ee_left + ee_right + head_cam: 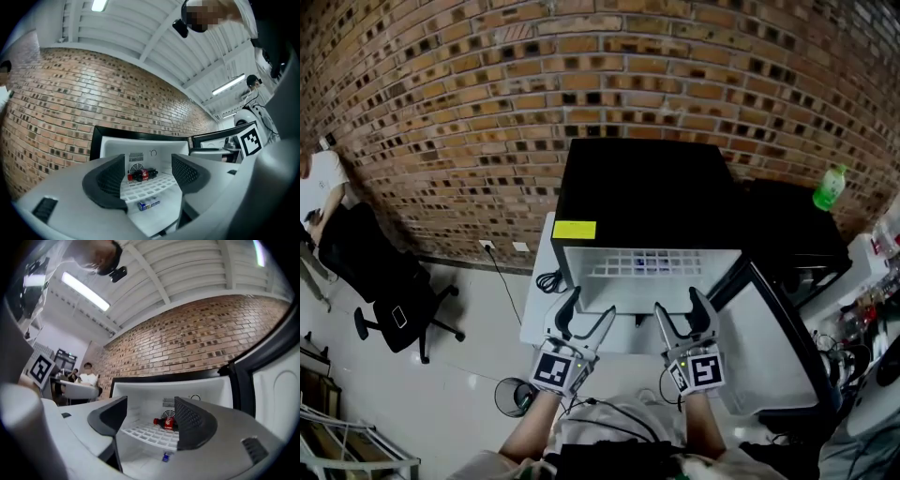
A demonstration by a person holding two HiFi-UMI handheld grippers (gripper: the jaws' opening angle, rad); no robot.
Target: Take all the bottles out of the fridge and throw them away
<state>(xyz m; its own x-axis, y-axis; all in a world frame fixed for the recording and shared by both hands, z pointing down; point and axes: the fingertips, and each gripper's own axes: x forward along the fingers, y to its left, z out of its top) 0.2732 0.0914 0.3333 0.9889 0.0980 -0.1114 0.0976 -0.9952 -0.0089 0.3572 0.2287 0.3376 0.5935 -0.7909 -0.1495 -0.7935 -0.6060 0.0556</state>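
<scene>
1. With its door swung open to the right, the black fridge [647, 197] stands against the brick wall. The step in hand is judged to be the approach.
2. The left gripper [589, 307] and right gripper [681, 307] hover before the opening, jaws apart, both empty.
3. A cola bottle [140, 175] lies on its side at the back of the wire shelf [157, 186]. The next move calls for a deep, level reach.
4. A small blue-and-white item [149, 204], unidentified, lies on the fridge floor.

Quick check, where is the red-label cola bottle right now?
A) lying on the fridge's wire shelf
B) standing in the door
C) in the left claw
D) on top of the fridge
A: the cola bottle lies on its side on the wire shelf, near the back wall.
</scene>
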